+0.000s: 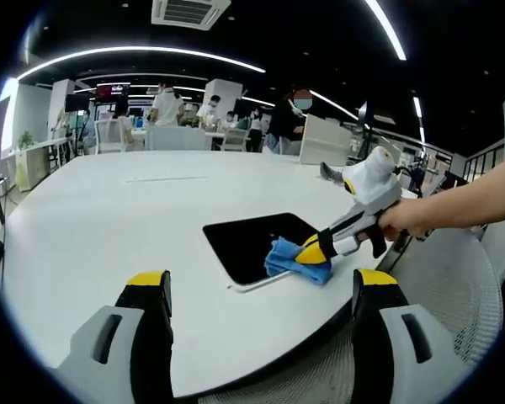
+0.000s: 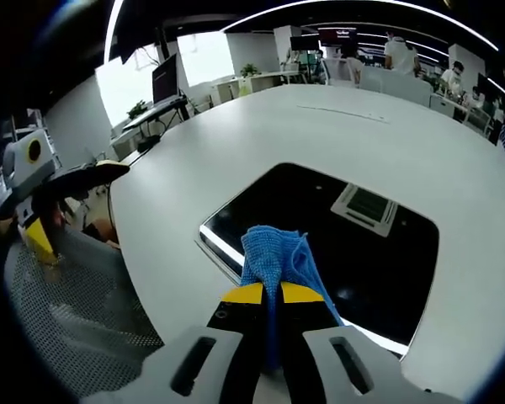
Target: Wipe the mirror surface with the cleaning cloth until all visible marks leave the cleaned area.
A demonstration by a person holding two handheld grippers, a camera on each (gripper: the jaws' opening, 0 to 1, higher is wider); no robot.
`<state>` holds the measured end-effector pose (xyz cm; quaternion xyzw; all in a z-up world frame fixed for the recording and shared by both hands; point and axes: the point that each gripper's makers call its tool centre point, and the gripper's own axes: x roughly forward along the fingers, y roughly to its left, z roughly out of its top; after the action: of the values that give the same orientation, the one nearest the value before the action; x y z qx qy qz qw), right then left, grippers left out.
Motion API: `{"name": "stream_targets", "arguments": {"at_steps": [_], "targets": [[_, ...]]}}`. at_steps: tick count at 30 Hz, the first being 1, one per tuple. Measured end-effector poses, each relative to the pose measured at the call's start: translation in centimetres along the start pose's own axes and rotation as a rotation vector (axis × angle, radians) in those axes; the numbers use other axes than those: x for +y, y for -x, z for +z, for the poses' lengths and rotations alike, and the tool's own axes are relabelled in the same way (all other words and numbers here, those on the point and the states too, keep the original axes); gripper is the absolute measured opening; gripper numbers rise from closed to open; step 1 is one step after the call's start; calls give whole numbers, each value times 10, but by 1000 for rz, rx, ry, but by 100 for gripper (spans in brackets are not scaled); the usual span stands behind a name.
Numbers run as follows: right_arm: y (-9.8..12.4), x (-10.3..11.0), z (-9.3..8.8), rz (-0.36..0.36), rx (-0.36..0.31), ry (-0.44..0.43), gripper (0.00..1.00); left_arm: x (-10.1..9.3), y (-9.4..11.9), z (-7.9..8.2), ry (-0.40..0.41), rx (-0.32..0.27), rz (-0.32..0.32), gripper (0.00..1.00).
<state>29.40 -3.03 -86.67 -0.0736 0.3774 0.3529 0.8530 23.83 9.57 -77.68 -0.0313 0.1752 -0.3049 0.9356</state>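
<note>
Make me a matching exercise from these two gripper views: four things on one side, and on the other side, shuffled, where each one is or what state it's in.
Things:
1. blue cleaning cloth
2. mirror
3. left gripper
4. right gripper

States or places:
A. jaws wide apart, holding nothing, at the near edge of the white table
B. lying flat on the table, dark, reflecting a ceiling vent
C. pinched between yellow-tipped jaws, resting on the glass
D. jaws closed together on fabric

Pairs: 1-C, 2-B, 3-A, 4-D
</note>
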Motion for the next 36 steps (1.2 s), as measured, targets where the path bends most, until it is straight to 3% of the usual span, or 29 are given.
{"name": "stream_targets", "arguments": {"at_steps": [15,23,36], "targets": [[-2,-3,3,5,-18,14,0,-1,-2,1,0,1,-5,87],[-11,-15,14,-13,-43,-23,0,-1,-2,-1,1,7,-6,87],[-28,-40,36,-61,-24,-2,0,0,-2,-1,1,8,-2,87]]}}
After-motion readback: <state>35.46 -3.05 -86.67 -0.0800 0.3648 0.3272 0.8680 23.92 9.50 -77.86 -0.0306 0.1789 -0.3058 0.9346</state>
